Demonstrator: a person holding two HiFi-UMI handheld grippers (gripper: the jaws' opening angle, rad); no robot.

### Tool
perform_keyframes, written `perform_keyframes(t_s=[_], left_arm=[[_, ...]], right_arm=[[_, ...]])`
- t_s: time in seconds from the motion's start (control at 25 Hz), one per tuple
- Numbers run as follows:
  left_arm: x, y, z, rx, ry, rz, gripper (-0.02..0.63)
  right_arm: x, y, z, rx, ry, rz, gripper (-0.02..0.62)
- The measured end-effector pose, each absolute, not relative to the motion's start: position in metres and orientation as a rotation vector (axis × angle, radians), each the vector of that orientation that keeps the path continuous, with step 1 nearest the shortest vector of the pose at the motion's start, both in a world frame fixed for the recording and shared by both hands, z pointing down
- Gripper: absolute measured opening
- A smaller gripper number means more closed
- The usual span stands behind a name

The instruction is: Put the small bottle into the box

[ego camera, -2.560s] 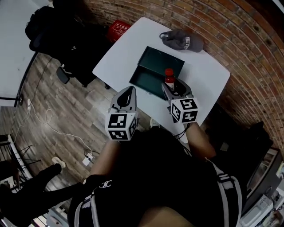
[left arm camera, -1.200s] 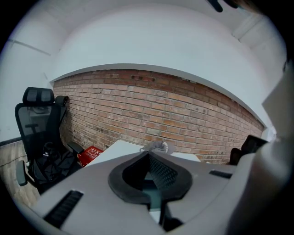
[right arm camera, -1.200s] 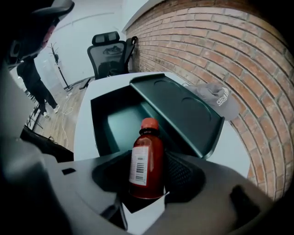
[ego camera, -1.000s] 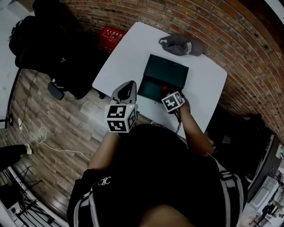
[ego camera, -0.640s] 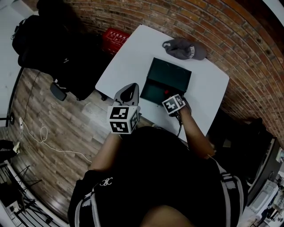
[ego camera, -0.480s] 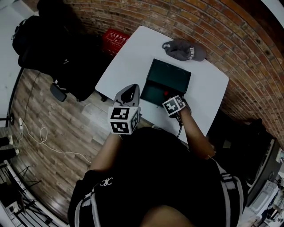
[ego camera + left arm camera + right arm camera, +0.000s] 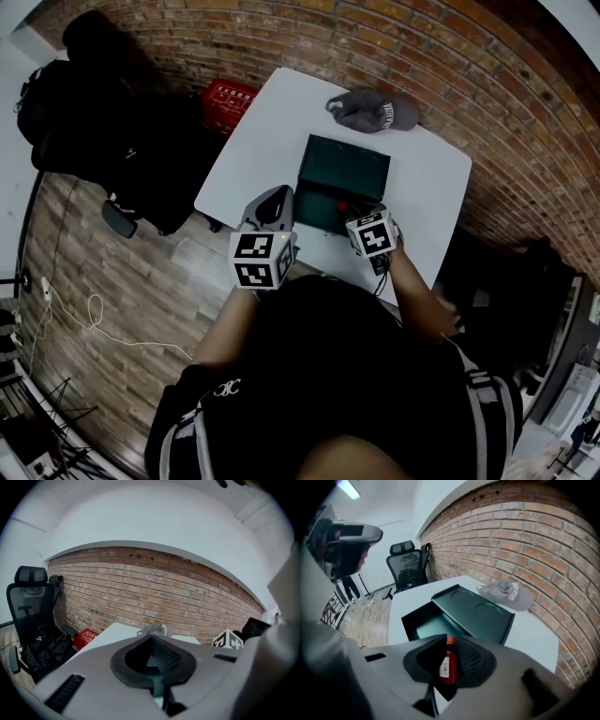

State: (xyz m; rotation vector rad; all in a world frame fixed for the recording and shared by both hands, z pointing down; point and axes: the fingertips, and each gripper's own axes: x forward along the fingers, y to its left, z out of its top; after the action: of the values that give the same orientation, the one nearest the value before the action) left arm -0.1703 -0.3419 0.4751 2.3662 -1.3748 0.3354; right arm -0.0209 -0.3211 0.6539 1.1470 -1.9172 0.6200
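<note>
The small bottle [image 7: 449, 665], red with a white label, stands upright between the jaws of my right gripper [image 7: 451, 638]. Those jaws are closing, and both pads lie against the bottle's sides. From the head view, the right gripper [image 7: 353, 208] sits at the near right corner of the open dark green box [image 7: 319, 199], with the bottle's red top [image 7: 344, 204] just ahead of it. The box's tray [image 7: 423, 624] and raised lid [image 7: 474, 613] lie beyond the bottle. My left gripper [image 7: 273, 195] [image 7: 151, 638] hovers at the table's near edge, shut and empty.
A grey cap [image 7: 367, 111] [image 7: 508, 595] lies on the white table [image 7: 262, 131] behind the box. A red crate [image 7: 228, 96] and a black office chair [image 7: 112, 141] stand on the wood floor to the left. A brick wall runs behind the table.
The right gripper carried the bottle from the box's near side to the box's near right corner and has stayed there for the last half second. The left gripper has hardly moved.
</note>
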Motion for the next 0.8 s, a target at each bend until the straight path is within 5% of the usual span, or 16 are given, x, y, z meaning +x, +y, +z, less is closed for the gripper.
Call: perform_keyframes(t_s=[0.2, 0.8], left_arm=[[-0.152, -0.344, 0.472, 2.41, -1.316, 0.333, 0.012], [-0.122, -0.353, 0.451, 2.523, -1.261, 0.266, 0.012]], right_arm=[[-0.021, -0.332, 0.602, 1.298, -2.088, 0.49, 0.031], [0.032, -0.326, 0.417, 2.009, -2.364, 0.09, 0.029]])
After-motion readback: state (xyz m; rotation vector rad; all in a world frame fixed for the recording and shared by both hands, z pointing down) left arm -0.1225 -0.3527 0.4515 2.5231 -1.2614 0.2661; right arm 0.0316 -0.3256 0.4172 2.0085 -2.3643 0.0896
